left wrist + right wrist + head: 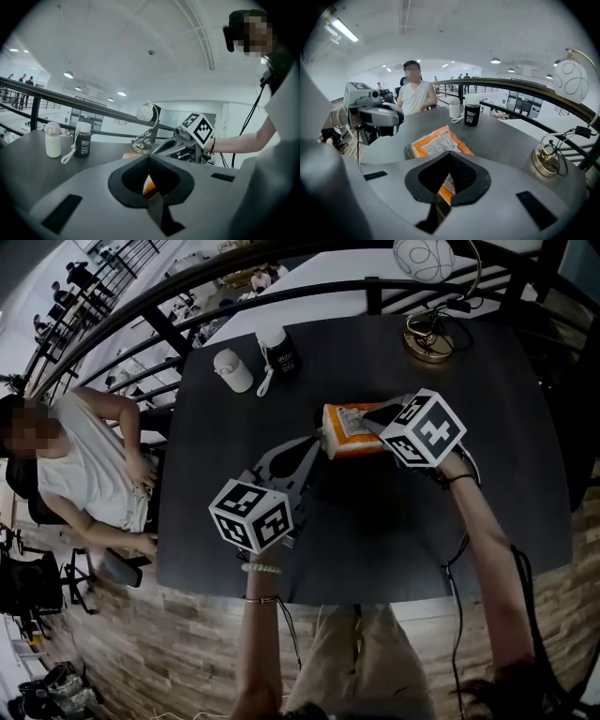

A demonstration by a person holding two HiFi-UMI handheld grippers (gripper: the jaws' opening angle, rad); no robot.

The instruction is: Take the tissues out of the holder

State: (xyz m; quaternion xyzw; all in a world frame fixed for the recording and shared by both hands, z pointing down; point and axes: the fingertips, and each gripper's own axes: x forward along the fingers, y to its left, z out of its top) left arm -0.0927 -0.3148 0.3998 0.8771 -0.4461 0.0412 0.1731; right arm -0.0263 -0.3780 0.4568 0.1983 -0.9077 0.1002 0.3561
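An orange tissue pack lies flat near the middle of the dark table. My left gripper reaches in from the lower left, and its jaws are shut on the pack's left end; a sliver of orange shows between them. From the right, my right gripper is shut on the pack's other end. In the right gripper view the pack stretches away from the jaws, with a grey edge at its far end. What that grey piece is I cannot tell.
A white bottle and a black bottle with a white cap stand at the table's far left. A lamp with a gold base stands at the far right. A person sits at the left side, beyond a black railing.
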